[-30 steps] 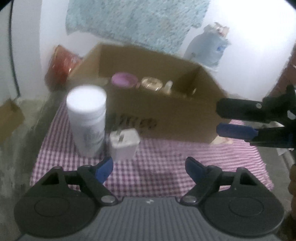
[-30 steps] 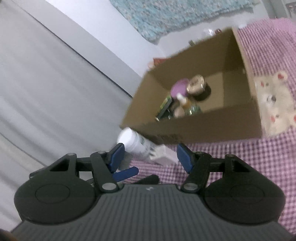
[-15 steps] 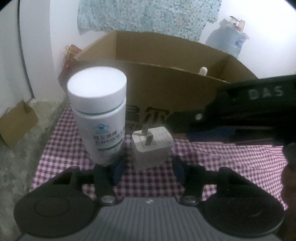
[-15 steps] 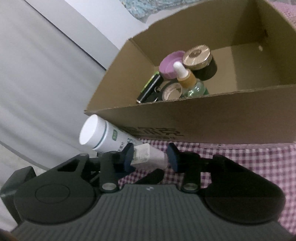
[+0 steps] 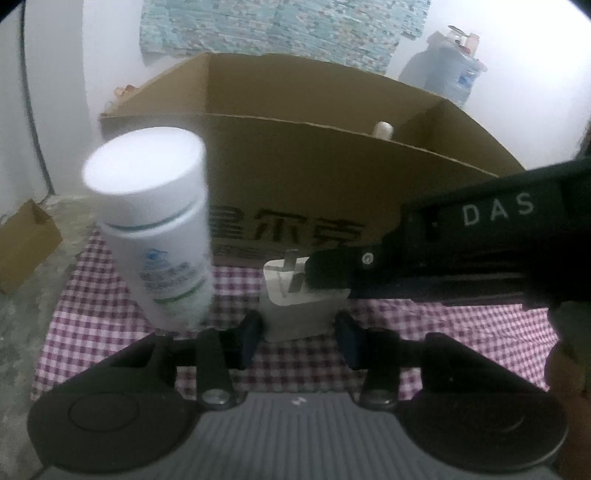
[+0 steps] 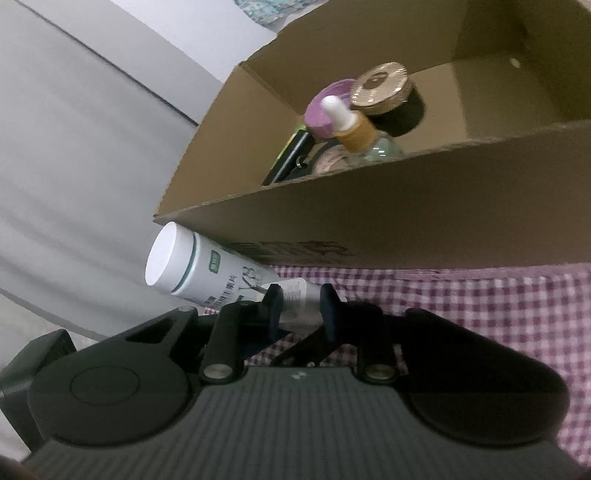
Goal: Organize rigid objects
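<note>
A white plug adapter (image 5: 301,306) stands on the checked cloth in front of the cardboard box (image 5: 295,177). My left gripper (image 5: 299,330) has its fingers close on either side of the adapter's base. My right gripper (image 6: 300,301) reaches in from the right, with its fingers close on the adapter (image 6: 295,291) too. A white bottle (image 5: 155,229) with green stripes stands just left of the adapter; it also shows in the right wrist view (image 6: 199,269). The box (image 6: 369,221) holds a dropper bottle (image 6: 354,129), a purple lid (image 6: 327,110) and a gold-lidded jar (image 6: 384,88).
The purple checked cloth (image 5: 92,314) covers the surface under the box. A small brown box (image 5: 26,243) lies on the floor at left. A large water jug (image 5: 447,66) stands behind at right. A patterned cloth (image 5: 280,26) hangs on the wall.
Both grippers have moved in on the plug adapter and narrowed their fingers around it. The right gripper came in from the right across the left view.
</note>
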The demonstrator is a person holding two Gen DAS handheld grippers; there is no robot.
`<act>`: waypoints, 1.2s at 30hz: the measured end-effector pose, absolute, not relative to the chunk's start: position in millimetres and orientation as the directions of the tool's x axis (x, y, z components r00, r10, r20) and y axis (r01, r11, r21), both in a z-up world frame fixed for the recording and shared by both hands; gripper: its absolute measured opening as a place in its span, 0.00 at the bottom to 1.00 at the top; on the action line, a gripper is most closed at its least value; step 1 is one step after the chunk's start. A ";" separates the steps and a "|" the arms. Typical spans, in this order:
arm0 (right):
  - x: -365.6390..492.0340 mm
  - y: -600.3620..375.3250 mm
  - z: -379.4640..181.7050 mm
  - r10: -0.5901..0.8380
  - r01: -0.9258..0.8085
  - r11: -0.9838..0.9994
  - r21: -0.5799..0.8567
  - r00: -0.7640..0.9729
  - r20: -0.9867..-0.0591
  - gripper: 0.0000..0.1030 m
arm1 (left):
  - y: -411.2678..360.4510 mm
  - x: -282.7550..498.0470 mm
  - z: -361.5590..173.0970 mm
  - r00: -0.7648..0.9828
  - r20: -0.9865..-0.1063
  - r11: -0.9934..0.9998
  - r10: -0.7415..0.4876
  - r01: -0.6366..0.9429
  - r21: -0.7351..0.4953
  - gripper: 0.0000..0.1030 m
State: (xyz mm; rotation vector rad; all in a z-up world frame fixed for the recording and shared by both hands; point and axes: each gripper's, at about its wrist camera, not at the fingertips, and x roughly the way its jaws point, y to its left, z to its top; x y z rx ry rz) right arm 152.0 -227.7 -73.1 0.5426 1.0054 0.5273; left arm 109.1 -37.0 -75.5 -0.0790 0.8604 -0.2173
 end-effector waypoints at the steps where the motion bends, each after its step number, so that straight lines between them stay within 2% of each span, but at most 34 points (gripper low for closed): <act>1: 150.0 -231.5 -73.2 0.635 -0.152 0.750 0.644 0.439 -0.636 0.21 | -40.1 108.2 -75.7 0.627 -0.744 0.972 -0.232 0.168 -0.162 0.44; 11: 133.5 -268.8 -74.9 0.619 -0.077 0.740 0.668 0.465 -0.633 0.23 | -71.5 101.5 -72.7 0.602 -0.746 0.955 -0.286 0.246 -0.168 0.44; 28: 135.6 -272.2 -79.1 0.627 -0.096 0.737 0.669 0.468 -0.623 0.28 | -101.3 120.5 -72.1 0.638 -0.738 0.965 -0.218 0.252 -0.067 0.45; 36: 136.0 -270.3 -78.6 0.622 -0.102 0.743 0.662 0.471 -0.626 0.28 | -102.7 119.5 -75.3 0.648 -0.732 0.967 -0.210 0.246 -0.059 0.44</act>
